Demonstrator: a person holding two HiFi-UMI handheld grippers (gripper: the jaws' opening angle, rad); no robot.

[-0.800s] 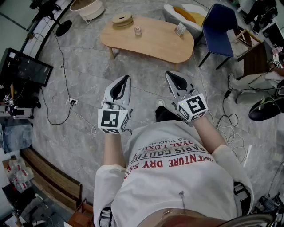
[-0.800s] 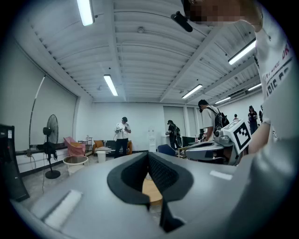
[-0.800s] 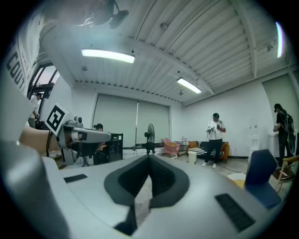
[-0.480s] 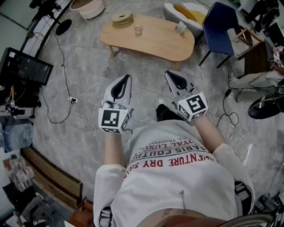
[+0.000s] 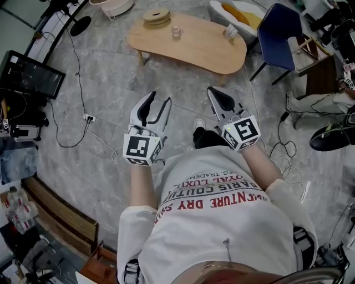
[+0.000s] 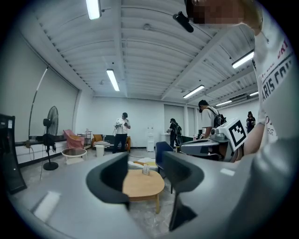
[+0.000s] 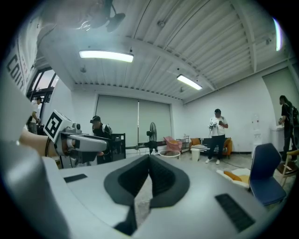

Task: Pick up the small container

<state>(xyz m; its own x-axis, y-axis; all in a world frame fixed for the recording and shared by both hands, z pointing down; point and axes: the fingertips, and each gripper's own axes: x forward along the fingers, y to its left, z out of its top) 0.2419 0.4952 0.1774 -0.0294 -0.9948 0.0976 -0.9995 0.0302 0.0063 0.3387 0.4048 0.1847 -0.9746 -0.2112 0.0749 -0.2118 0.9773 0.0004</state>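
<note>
The small container, a clear little jar, stands on the light wooden table at the far side of the floor, well ahead of both grippers. My left gripper is held at waist height, open, with nothing between its fingers; in the left gripper view it frames the table. My right gripper is beside it, shut and empty, its pads meeting in the right gripper view. In both gripper views I cannot make the jar out.
A wooden spool and a small card stand share the table. A blue chair stands at its right end. Cables trail over the grey floor at left, near a monitor. People stand far off.
My left gripper's jaws have opened; they were shut in the earlier frames. The right gripper stays shut. The view has shifted slightly, with the table higher in the picture.
</note>
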